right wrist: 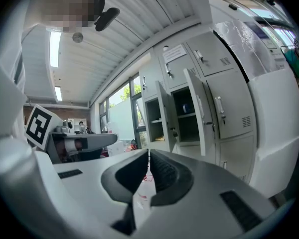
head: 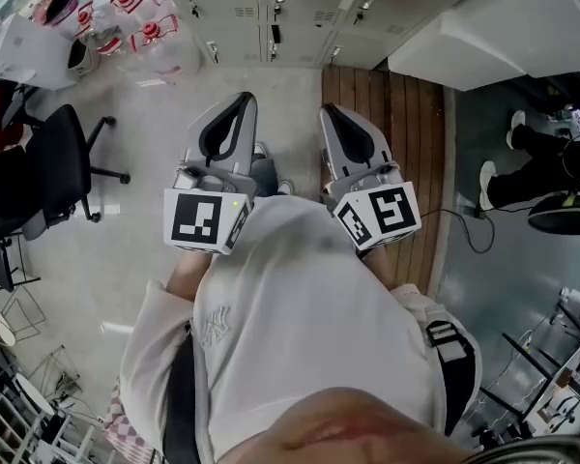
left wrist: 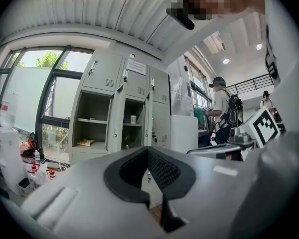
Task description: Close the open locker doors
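Grey lockers (head: 234,13) stand ahead of me, well apart from both grippers.

Head view: the left gripper (head: 243,99) and right gripper (head: 327,112) are side by side before my chest, pointing at the lockers. I cannot tell from there which doors stand open. Only this view shows the office chair (head: 53,167) on my left and the wooden floor strip (head: 396,133) on my right.

Left gripper view: my fingers (left wrist: 162,171) are closed, tips meeting, with nothing between them. Beyond them are two open compartments (left wrist: 92,126), with a cup (left wrist: 133,119) on a shelf in the right one. A person (left wrist: 223,111) with a backpack stands further right.

Right gripper view: the open doors (right wrist: 193,108) are swung outward. The fingers here are also together and hold nothing.
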The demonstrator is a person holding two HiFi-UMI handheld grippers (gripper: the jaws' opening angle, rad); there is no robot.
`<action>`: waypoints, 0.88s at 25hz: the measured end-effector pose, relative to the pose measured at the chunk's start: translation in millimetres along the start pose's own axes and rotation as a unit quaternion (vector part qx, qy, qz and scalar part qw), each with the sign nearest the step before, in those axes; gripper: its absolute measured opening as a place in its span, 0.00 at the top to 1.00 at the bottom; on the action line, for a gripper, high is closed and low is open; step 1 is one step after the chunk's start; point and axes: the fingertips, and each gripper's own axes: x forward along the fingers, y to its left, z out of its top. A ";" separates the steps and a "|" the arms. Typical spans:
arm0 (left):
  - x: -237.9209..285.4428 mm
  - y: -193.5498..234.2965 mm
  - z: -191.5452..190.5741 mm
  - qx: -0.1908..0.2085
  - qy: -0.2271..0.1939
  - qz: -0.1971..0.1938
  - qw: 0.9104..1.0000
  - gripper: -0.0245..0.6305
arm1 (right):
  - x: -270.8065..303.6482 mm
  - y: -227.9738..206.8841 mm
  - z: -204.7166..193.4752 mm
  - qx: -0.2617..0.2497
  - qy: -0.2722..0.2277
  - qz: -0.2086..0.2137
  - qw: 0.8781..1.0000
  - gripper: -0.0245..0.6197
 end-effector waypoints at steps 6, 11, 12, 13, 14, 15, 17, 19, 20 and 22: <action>40.9 52.1 7.8 -0.003 -0.005 0.001 1.000 0.96 | 61.4 -11.8 13.0 -0.006 0.005 0.005 1.000 0.94; 75.7 91.2 19.2 0.003 -0.004 -0.015 1.000 0.96 | 113.4 -23.5 40.5 -0.018 -0.013 0.000 1.000 0.94; 81.3 97.9 19.7 0.003 -0.003 -0.017 1.000 0.96 | 120.8 -26.5 43.3 -0.017 -0.016 -0.005 1.000 0.94; 86.8 104.0 19.2 0.002 -0.001 -0.019 1.000 0.96 | 127.3 -29.5 44.4 -0.015 -0.018 -0.011 1.000 0.94; 92.3 109.5 17.9 0.001 0.001 -0.021 1.000 0.96 | 133.2 -32.2 44.0 -0.011 -0.019 -0.016 1.000 0.94; 97.6 114.5 16.6 0.000 0.002 -0.023 1.000 0.96 | 138.8 -34.6 42.9 -0.007 -0.020 -0.019 1.000 0.94; 106.2 122.9 15.6 -0.002 0.001 -0.023 1.000 0.96 | 148.0 -38.6 40.7 0.003 -0.019 -0.025 1.000 0.94; 111.5 127.7 15.4 -0.003 0.000 -0.022 1.000 0.96 | 153.9 -42.0 38.0 0.009 -0.014 -0.028 0.999 0.94; 114.3 128.8 14.7 -0.003 0.000 -0.022 1.000 0.96 | 156.3 -44.7 36.4 0.007 -0.011 -0.028 1.000 0.94; 121.2 130.4 12.7 -0.004 0.001 -0.021 1.000 0.96 | 161.2 -53.2 35.6 0.002 -0.008 -0.028 1.000 0.94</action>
